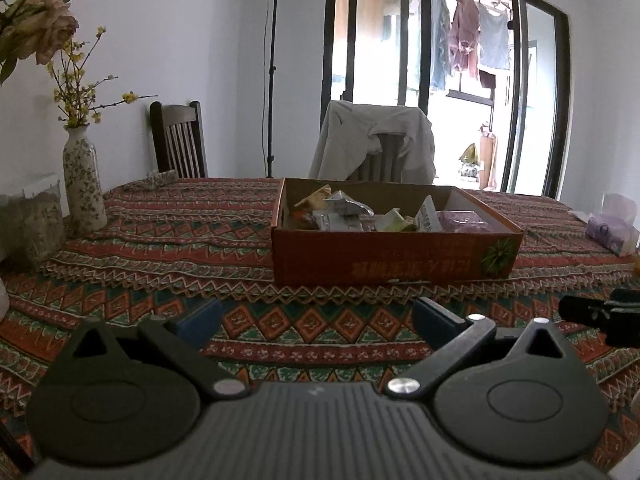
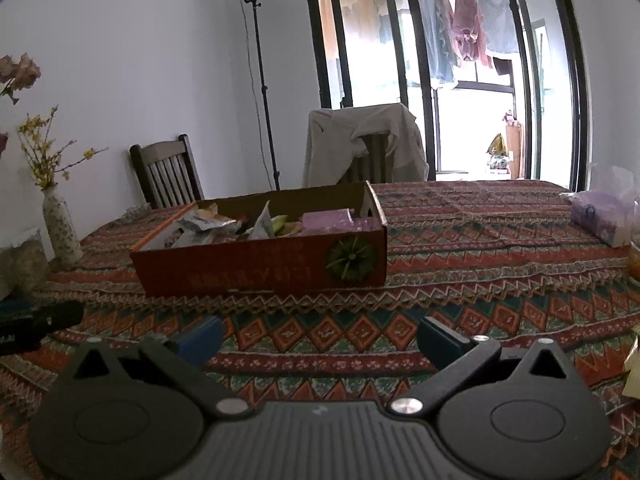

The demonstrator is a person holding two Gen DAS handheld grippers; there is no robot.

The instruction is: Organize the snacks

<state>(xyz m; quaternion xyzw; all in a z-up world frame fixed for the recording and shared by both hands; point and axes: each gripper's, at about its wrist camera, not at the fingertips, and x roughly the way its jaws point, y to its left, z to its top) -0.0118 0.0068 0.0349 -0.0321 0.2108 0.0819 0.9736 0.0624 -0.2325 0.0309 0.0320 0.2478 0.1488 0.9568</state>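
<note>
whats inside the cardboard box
The cardboard box holds loose snack packets and a purple pack at its right end. Its front wall hides whatever lies underneath them.

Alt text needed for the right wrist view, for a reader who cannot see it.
The right gripper, fingers open and empty, hovers over a patterned tablecloth facing a red cardboard box full of snack packets. A flower vase stands left, a purple tissue pack right.

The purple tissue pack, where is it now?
The purple tissue pack lies on the patterned tablecloth at the right edge of both views, right of the cardboard snack box.
</note>
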